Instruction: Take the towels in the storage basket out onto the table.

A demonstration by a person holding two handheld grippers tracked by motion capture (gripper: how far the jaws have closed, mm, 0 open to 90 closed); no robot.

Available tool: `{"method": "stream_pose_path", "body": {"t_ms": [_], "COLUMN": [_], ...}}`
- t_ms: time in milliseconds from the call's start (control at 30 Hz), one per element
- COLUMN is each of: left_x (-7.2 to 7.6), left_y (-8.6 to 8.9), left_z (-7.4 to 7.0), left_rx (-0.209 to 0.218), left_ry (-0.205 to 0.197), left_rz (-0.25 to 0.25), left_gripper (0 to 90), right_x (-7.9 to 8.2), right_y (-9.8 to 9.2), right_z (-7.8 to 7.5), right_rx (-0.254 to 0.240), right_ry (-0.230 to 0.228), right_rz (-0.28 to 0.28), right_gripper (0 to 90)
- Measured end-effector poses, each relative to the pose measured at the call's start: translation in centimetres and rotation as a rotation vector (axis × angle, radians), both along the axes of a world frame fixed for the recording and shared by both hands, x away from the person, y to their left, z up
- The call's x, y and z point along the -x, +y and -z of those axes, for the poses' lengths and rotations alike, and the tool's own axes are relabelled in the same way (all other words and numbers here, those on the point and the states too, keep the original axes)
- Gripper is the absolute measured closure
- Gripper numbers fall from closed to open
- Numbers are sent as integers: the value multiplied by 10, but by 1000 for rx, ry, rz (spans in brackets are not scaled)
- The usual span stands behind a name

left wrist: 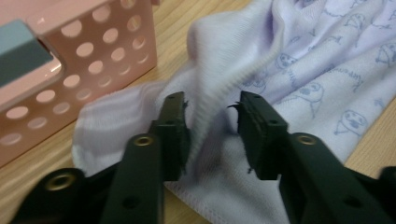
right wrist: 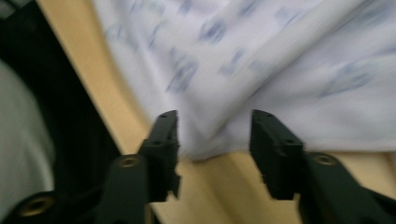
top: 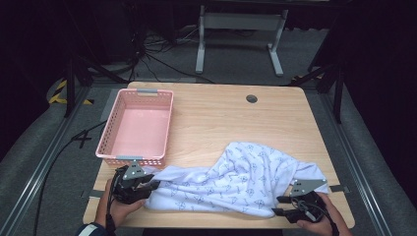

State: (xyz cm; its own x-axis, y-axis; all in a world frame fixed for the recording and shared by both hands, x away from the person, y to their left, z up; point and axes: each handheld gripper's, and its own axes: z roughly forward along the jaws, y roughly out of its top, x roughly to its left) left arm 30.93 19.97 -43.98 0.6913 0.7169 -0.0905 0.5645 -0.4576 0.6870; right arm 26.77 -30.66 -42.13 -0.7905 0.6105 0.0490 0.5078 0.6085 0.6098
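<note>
Kneeling my attention on the near edge of the wooden table (top: 216, 113), I hold my left gripper (top: 147, 183) at the left end of the white printed cloth (top: 241, 179) and my right gripper (top: 281, 206) at its right near corner. The cloth lies crumpled across the near right part of the table, its long axis running left to right along the near edge, with the bulk bunched up toward the right and a narrower end pointing left at my left gripper. In the left gripper view my left gripper (left wrist: 212, 133) has its jaws spread, a ribbed fold of the cloth (left wrist: 299, 70) standing between them without being pressed on both sides. In the right gripper view my right gripper (right wrist: 212, 144) is also spread, the cloth's hem (right wrist: 219, 140) lying between the jaws, unpinched. The pink perforated basket (top: 109, 142) stands just beyond my left gripper, near the table's left edge, close to the cloth's end. Bare wood lies open beyond the cloth, toward the far edge and the round grommet (top: 252, 99).
</note>
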Motion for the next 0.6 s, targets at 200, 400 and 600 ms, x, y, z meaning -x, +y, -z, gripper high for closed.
{"method": "stream_pose_path", "body": {"t_ms": [200,400,600], "left_x": [7,9,4], "left_y": [2,17,20], "left_z": [8,16,25], "left_rx": [-39,-63,-37], "left_ry": [23,78,98], "left_rz": [30,-49,-65], "left_gripper": [321,270,296], "right_x": [-51,-129,-168], "right_y": [-19,-11,9], "right_z": [-30,-25,-2], "right_rx": [-21,46,114], "right_ry": [-182,-136,-49], "right_rz": [141,121,68], "right_gripper": [327,269,250]}}
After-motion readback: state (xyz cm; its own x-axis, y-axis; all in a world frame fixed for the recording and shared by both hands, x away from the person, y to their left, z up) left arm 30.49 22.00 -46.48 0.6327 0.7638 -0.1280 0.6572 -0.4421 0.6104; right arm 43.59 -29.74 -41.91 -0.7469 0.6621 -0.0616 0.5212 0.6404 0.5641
